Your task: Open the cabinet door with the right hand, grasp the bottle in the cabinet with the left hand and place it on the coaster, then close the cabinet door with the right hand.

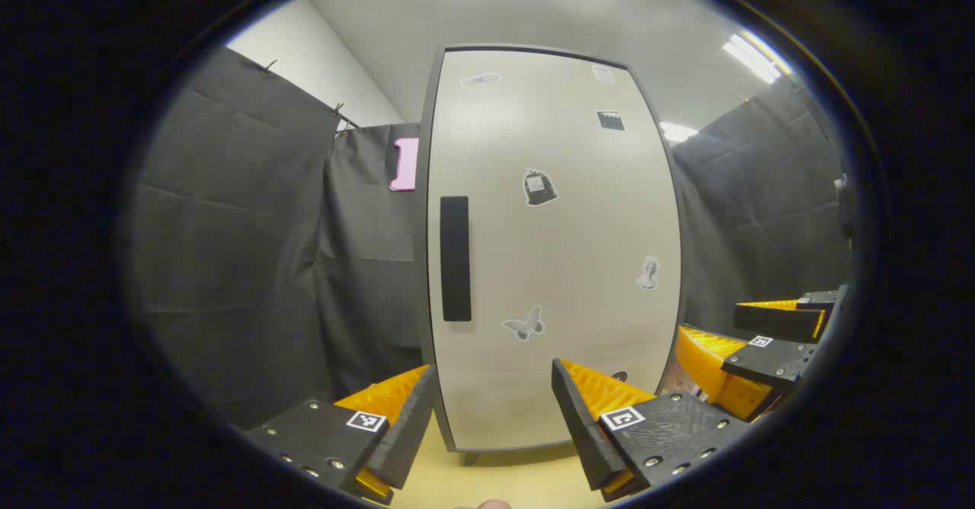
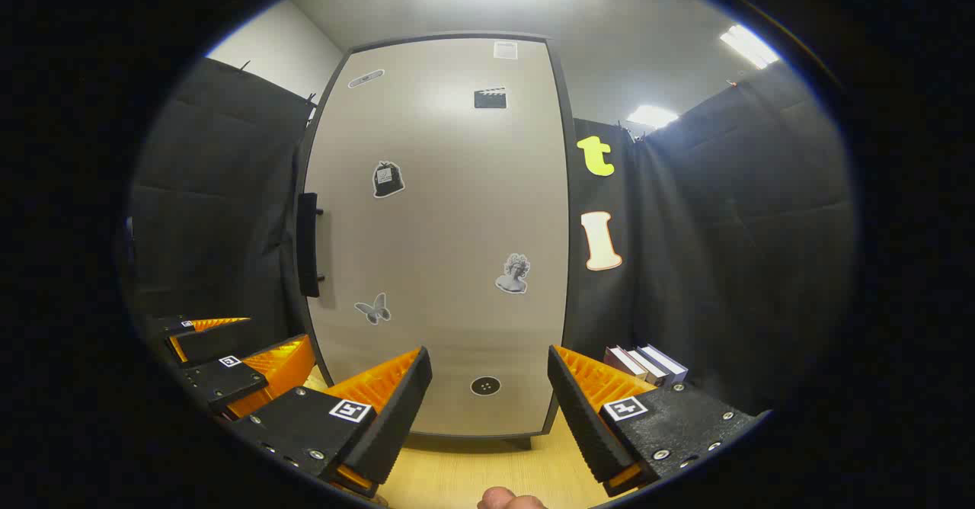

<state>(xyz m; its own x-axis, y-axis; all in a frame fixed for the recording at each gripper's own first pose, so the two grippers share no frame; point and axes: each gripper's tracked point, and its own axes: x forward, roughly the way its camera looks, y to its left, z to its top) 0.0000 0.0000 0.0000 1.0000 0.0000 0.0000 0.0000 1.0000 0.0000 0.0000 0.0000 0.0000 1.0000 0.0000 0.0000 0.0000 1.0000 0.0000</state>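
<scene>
Left gripper (image 1: pixel 493 417): your jaws stand wide apart, holding nothing, aimed at the lower part of the cabinet door (image 1: pixel 552 250).
Right gripper (image 2: pixel 487 410): your jaws gape wide too, empty, facing the same door; in the left gripper view it sits off to the right (image 1: pixel 762 341).
Cabinet door: shut, pale, with stickers on it.
Handle (image 1: pixel 455 258): dark vertical bar near the door's left edge, untouched.
Bottle: behind the shut door; you cannot tell where.
Bench (image 2: pixel 487 475): light wood, the cabinet standing on it.
Books (image 2: pixel 646 364): on the bench, right of the cabinet.
</scene>
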